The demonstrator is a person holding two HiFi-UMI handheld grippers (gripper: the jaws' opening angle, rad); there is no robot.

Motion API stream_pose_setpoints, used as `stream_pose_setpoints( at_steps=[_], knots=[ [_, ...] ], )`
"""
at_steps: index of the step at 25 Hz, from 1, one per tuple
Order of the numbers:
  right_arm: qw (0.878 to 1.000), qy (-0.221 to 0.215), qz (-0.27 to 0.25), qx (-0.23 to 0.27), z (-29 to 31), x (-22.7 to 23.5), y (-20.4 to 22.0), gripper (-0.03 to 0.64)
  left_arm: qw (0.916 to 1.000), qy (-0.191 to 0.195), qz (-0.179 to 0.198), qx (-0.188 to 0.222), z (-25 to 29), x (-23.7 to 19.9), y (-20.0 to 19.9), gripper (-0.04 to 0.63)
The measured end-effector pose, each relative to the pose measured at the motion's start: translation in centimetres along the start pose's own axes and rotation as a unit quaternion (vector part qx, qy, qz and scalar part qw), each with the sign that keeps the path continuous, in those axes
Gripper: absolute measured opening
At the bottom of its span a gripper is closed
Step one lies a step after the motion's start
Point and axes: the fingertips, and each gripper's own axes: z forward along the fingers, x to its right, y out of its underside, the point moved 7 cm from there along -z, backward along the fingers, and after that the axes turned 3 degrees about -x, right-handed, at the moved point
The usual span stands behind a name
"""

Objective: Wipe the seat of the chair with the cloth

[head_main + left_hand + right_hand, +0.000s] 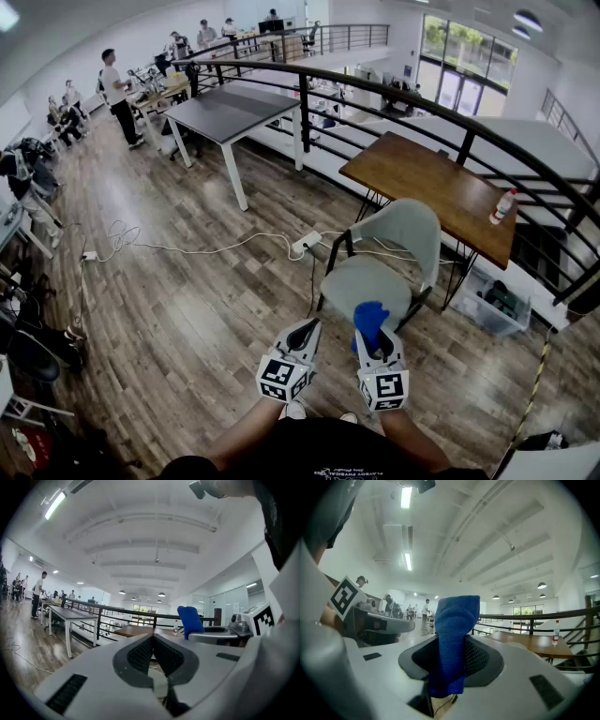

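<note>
**Right gripper** (373,339): the jaws are pinching the blue cloth (457,620), which is standing up out of them as a folded strip.

**Left gripper** (304,330): the jaws are pressing together with nothing between them, and it is idling just beside the right one.

**Chair** (403,230): grey, it is standing just ahead of both grippers. Its seat (367,279) is lying bare, and the cloth is hovering over the near edge, apparently not touching.

**Wooden table** (427,183): behind the chair, it is carrying a bottle (503,204).

**Handling note (a judgement):** the cloth is presenting only a narrow tuft. Wiping well is likely calling for tipping the right gripper down until the fabric flattens on the seat. Overlapping sweeps would follow, with the hard jaw tips held off the surface.
</note>
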Motion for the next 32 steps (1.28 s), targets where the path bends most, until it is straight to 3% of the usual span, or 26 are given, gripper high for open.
stream_pose_setpoints(
  at_steps=[8,18,27,32],
  knots=[
    [1.0,0.011,-0.003,-0.002,0.8,-2.6,0.1,0.132,1.0,0.002,0.002,-0.001,-2.2,-2.1,0.4,-0.002],
    [1.0,0.026,0.009,0.006,1.9,-6.7,-0.2,0.132,0.999,0.042,0.007,0.011,-4.1,-5.0,0.2,-0.002],
    [1.0,0.002,-0.005,-0.001,4.5,-7.4,-0.2,0.132,0.999,0.044,0.001,0.004,-2.3,-6.2,0.4,-0.002],
    [1.0,-0.001,0.007,0.009,6.8,-5.5,0.2,0.132,0.9983,0.058,0.002,0.006,0.7,-6.9,0.3,-0.002]
  ],
)
